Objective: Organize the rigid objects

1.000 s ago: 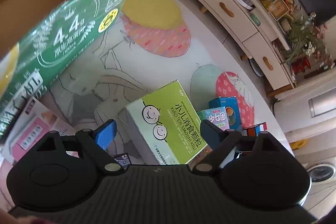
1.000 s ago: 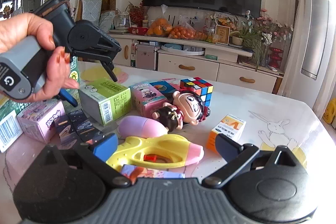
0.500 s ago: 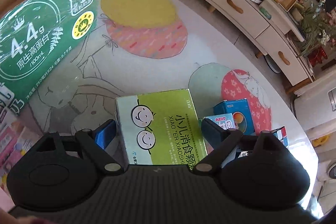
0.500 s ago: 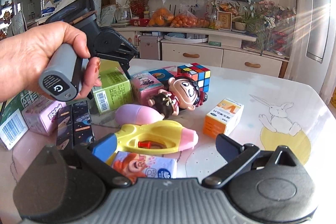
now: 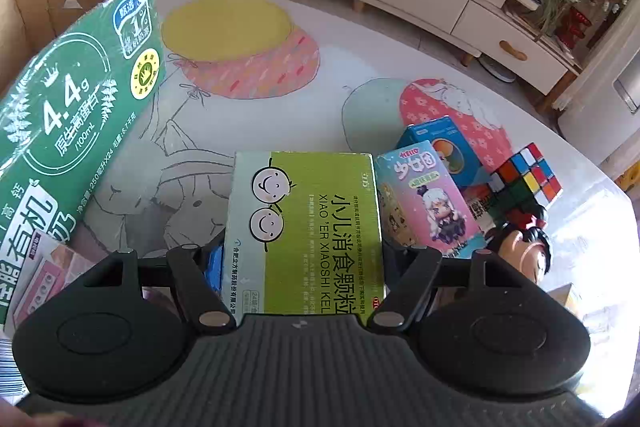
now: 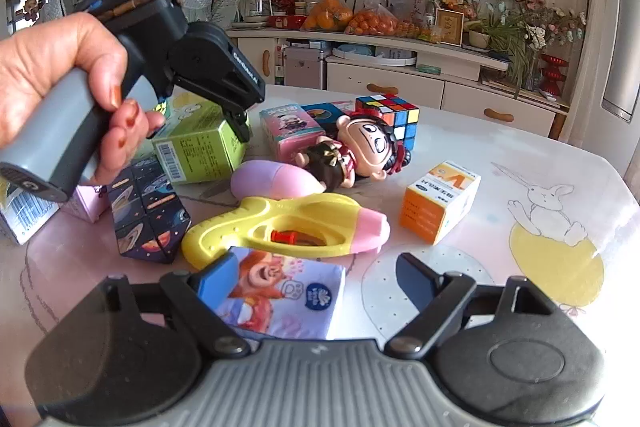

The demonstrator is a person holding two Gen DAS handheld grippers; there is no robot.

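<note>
The green medicine box (image 5: 308,231) lies flat on the bench (image 5: 360,39), straddled by the left tongs (image 5: 298,261), whose jaws are closing on its two long sides; whether the pads press yet I cannot tell. At its 3 o'clock stands a pink figure box (image 5: 424,199), then a Rubik's cube (image 5: 528,179) and a doll (image 5: 524,247); at 10 o'clock sits a big green carton (image 5: 72,115). The right tongs (image 6: 316,277) are closing too, released, with a tissue pack (image 6: 284,301) between the jaws near the blue left pad (image 6: 216,277). Beyond it at 12 o'clock lies a yellow water gun (image 6: 280,227), and at 2 o'clock an orange box (image 6: 440,201).
</note>
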